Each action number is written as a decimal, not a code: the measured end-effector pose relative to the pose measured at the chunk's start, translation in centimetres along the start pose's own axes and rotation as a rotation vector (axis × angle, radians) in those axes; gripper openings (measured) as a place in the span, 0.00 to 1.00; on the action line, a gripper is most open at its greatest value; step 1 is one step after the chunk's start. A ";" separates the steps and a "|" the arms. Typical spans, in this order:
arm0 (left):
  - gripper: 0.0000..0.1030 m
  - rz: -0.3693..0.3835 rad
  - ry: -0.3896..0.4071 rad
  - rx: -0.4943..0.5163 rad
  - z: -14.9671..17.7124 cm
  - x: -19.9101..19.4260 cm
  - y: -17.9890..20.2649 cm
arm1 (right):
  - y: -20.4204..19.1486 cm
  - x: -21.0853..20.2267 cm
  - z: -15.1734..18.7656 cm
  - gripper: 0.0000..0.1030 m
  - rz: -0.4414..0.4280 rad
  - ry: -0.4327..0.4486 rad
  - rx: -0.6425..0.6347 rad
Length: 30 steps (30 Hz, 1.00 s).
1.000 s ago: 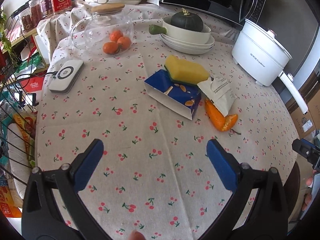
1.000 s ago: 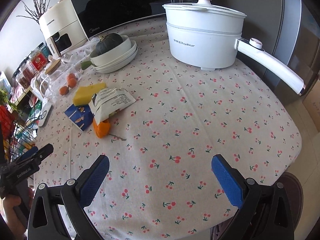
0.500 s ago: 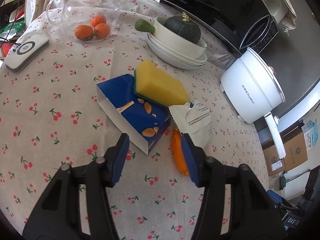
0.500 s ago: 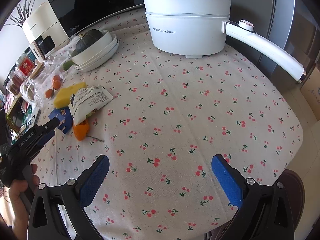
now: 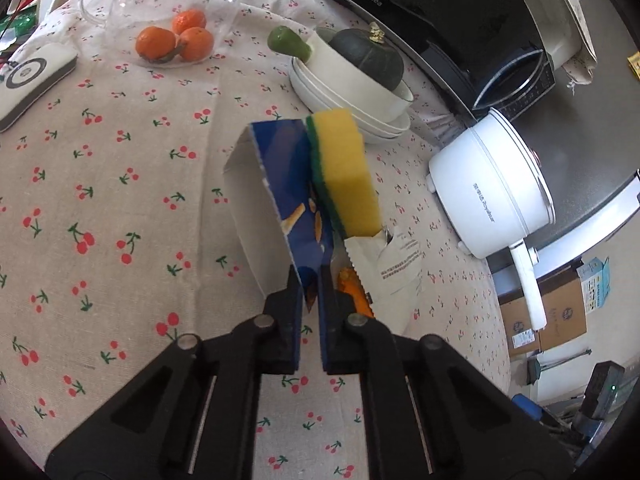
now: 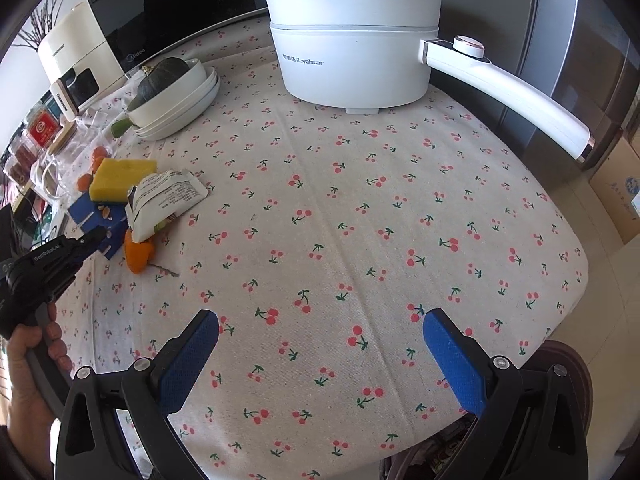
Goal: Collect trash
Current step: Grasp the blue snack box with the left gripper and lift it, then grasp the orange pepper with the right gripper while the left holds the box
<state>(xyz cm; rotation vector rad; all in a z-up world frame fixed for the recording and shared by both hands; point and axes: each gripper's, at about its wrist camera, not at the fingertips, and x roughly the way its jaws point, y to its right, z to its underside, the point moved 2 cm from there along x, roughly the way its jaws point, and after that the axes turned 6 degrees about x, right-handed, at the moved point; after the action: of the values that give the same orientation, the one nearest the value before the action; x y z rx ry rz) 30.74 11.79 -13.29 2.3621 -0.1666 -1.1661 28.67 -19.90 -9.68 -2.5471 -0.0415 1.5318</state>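
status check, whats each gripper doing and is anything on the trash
Left gripper shut on blue carton edge. Right gripper open, empty, above tablecloth. Yellow sponge leaning on carton.

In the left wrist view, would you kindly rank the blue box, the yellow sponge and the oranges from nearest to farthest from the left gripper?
1. Blue box, between the left gripper's fingers.
2. Yellow sponge, resting on the box.
3. Oranges, far upper left, under glass.

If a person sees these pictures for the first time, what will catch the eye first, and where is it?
Probably the left gripper low in the left wrist view, shut on the near edge of the torn blue carton, with the yellow sponge leaning on the carton's right side. In the right wrist view, the big white electric pot stands at the far edge of the cherry-print tablecloth, its long handle pointing right.
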 end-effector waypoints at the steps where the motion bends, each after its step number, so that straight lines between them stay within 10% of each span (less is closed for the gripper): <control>1: 0.05 0.008 -0.026 0.025 0.0 -0.2 0.1 | 0.1 0.0 0.0 1.00 0.003 -0.001 0.002; 13: 0.03 -0.166 -0.125 0.169 2.0 -6.6 -2.9 | -2.0 -0.6 0.7 1.00 -0.019 0.003 -0.021; 19: 0.02 -0.253 -0.117 0.261 3.3 -9.0 -2.5 | -6.0 0.5 0.6 1.00 -0.175 -0.013 -0.023; 30: 0.02 -0.261 -0.081 0.320 4.1 -9.9 -3.3 | -16.0 7.5 1.7 0.84 -0.219 0.057 -0.181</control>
<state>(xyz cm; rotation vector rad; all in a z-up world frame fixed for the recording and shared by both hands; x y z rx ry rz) 21.03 16.31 -9.90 2.6778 -0.0775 -1.4521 31.70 -3.12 -14.46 -2.6147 -0.4559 1.4300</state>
